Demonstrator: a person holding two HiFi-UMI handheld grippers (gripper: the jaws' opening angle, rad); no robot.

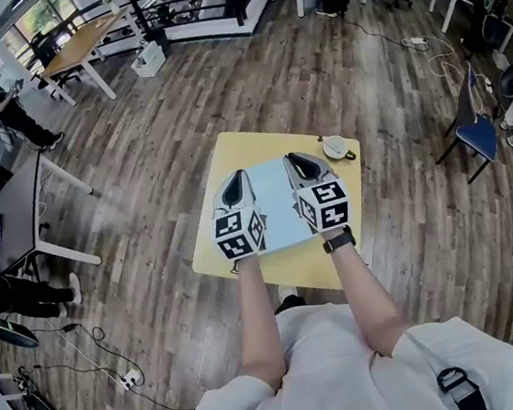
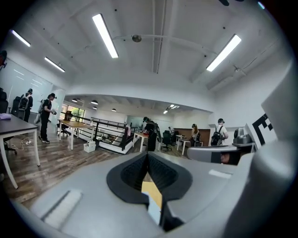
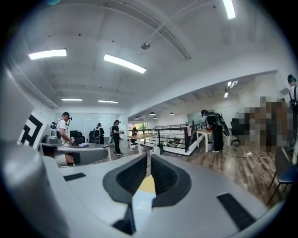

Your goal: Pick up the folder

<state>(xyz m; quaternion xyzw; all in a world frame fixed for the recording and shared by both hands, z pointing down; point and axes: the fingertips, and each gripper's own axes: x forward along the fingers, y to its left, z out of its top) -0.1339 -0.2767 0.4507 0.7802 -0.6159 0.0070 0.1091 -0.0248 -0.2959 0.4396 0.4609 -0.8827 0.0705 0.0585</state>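
A pale blue folder [image 1: 281, 213] lies flat on a small yellow table [image 1: 230, 151]. Both grippers hover over it, pointing away from me. My left gripper [image 1: 238, 177] is above the folder's left edge and my right gripper [image 1: 293, 158] above its right part. Both are shut, with nothing between the jaws. In the left gripper view the closed left gripper [image 2: 148, 156] fills the lower frame, and a sliver of folder [image 2: 154, 211] shows below it. The right gripper view shows the closed right gripper [image 3: 149, 157] with a strip of folder [image 3: 142, 204] beneath.
A white cup on a saucer [image 1: 335, 147] stands at the table's far right corner. A blue chair [image 1: 475, 126] stands to the right and a grey table [image 1: 22, 218] to the left. People stand and sit round the room's edges. Cables [image 1: 97, 350] lie on the wooden floor.
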